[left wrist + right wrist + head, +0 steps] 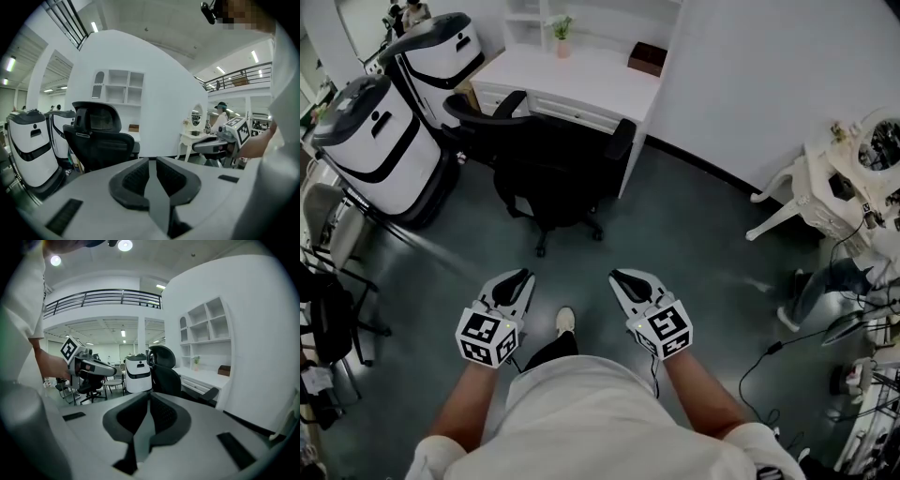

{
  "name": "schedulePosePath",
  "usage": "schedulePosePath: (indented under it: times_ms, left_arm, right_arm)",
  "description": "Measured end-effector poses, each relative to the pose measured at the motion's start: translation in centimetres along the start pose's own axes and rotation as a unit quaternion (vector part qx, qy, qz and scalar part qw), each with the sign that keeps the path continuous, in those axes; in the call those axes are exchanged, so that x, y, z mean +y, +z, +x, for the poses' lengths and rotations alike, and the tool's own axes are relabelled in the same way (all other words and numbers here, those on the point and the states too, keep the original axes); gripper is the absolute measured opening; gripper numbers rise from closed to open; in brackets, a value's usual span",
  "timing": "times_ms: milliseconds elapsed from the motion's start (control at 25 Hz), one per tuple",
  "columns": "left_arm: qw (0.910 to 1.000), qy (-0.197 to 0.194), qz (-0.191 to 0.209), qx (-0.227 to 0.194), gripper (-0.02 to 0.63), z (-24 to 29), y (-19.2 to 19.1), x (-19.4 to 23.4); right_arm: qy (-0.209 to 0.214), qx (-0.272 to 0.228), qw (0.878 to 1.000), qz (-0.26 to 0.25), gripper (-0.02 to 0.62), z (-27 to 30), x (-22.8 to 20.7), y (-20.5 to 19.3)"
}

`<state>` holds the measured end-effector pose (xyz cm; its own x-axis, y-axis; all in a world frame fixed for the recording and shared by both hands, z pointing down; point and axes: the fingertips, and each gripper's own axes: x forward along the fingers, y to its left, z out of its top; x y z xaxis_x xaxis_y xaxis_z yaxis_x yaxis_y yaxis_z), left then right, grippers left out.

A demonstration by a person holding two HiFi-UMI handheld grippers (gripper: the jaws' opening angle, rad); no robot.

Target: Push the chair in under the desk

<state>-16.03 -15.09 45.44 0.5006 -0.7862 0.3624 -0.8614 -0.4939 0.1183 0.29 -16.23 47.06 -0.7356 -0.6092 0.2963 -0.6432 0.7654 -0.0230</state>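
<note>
A black office chair [553, 169] stands in front of the white desk [581, 75], its seat partly under the desk edge and its back toward me. The left gripper view has the chair [98, 140] ahead at left; the right gripper view has it [164, 373] just beyond the jaw tips, beside the desk [201, 378]. My left gripper [523, 276] and right gripper [617, 275] hang side by side above the floor, well short of the chair. Both point at it. Each has its jaws together, left [152, 160] and right [149, 394], with nothing between them.
Two white-and-black rounded machines [370, 141] [441, 52] stand left of the chair. An ornate white table [834, 187] and floor cables [769, 356] are at the right. Folding chairs [328, 281] line the left edge. A potted plant [562, 37] and brown box [647, 58] sit on the desk.
</note>
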Motion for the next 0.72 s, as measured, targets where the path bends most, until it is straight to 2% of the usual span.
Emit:
schedulePosePath:
  times_ms: [160, 440, 720]
  left_arm:
    - [0.9997, -0.019, -0.004, 0.013, 0.000, -2.0, -1.3, -3.6]
    - [0.9977, -0.058, -0.015, 0.032, -0.003, -4.5, -3.5, -7.1]
    - [0.9924, -0.116, 0.005, 0.040, -0.005, -5.7, -3.6, -8.3]
  right_arm:
    - [0.007, -0.008, 1.000, 0.015, 0.014, -2.4, 2.0, -1.1]
    - [0.009, -0.004, 0.999, 0.036, 0.006, -5.0, 5.3, -2.8]
    - [-0.004, 0.000, 0.999, 0.046, 0.005, -5.7, 8.3, -2.2]
